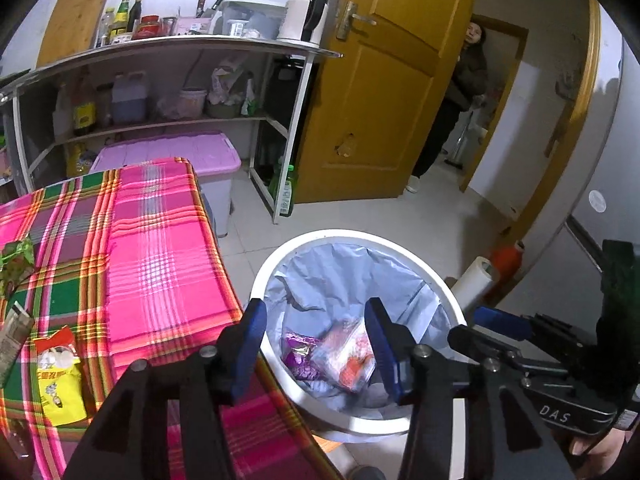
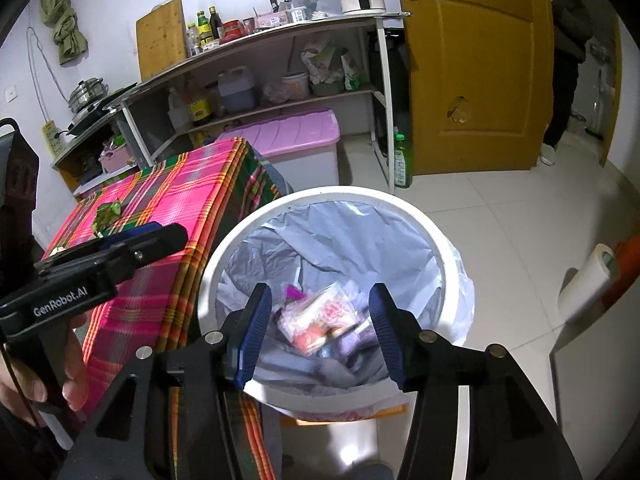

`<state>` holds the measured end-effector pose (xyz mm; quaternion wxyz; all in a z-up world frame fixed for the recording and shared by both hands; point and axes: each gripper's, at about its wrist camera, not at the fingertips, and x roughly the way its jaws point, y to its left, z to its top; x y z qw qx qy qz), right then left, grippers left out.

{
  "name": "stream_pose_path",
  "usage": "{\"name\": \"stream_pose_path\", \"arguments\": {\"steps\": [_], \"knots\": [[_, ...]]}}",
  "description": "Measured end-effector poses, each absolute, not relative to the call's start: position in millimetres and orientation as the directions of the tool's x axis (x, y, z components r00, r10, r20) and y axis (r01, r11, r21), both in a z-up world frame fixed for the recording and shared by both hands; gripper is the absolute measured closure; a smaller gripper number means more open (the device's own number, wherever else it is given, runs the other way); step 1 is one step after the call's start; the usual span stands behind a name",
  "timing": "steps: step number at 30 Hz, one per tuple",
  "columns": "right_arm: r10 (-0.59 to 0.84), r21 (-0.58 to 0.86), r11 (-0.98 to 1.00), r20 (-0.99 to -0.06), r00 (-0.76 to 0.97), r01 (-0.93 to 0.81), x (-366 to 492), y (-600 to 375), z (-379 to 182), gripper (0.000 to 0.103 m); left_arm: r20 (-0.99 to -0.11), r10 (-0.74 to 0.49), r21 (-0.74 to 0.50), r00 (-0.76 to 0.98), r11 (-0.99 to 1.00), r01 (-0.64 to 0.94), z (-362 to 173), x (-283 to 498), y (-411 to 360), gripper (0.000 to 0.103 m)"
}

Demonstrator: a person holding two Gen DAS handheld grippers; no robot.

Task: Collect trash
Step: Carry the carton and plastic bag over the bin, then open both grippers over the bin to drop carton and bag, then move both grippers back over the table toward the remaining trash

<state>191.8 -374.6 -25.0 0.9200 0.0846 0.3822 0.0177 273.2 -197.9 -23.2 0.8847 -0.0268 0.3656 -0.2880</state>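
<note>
A white trash bin [image 1: 280,252] with a pale blue liner stands on the floor beside the plaid-covered table [image 1: 160,240]; it also shows in the right wrist view [image 2: 420,208]. Inside lie a purple wrapper [image 1: 300,356] and a clear plastic packet [image 1: 348,356], the packet also seen in the right wrist view [image 2: 316,320]. My left gripper [image 1: 316,344] is open and empty over the bin. My right gripper [image 2: 320,332] is open and empty over the bin too. On the table lie a yellow snack bag [image 1: 60,376], a green wrapper [image 1: 16,260] and a grey carton [image 1: 12,336].
A metal shelf [image 1: 180,44] with bottles stands behind the table, a purple-lidded box [image 1: 172,152] beneath it. A green bottle [image 1: 286,192] stands by the yellow door [image 1: 380,100]. A person [image 1: 460,92] stands in the doorway. A paper roll [image 1: 476,280] lies right of the bin.
</note>
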Motion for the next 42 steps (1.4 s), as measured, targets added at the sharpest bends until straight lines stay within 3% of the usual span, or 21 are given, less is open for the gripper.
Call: {"name": "stream_pose_path", "arguments": {"steps": [24, 42], "knots": [[0.207, 0.186, 0.976, -0.607, 0.767, -0.116, 108, -284, 41, 0.051, -0.54, -0.49, -0.183, 0.684, 0.862, 0.473, 40, 159, -106, 0.052], [0.293, 0.163, 0.956, -0.587, 0.755, -0.244, 77, -221, 55, 0.051, -0.521, -0.383, -0.161, 0.762, 0.922, 0.353, 45, 102, -24, 0.052]]}}
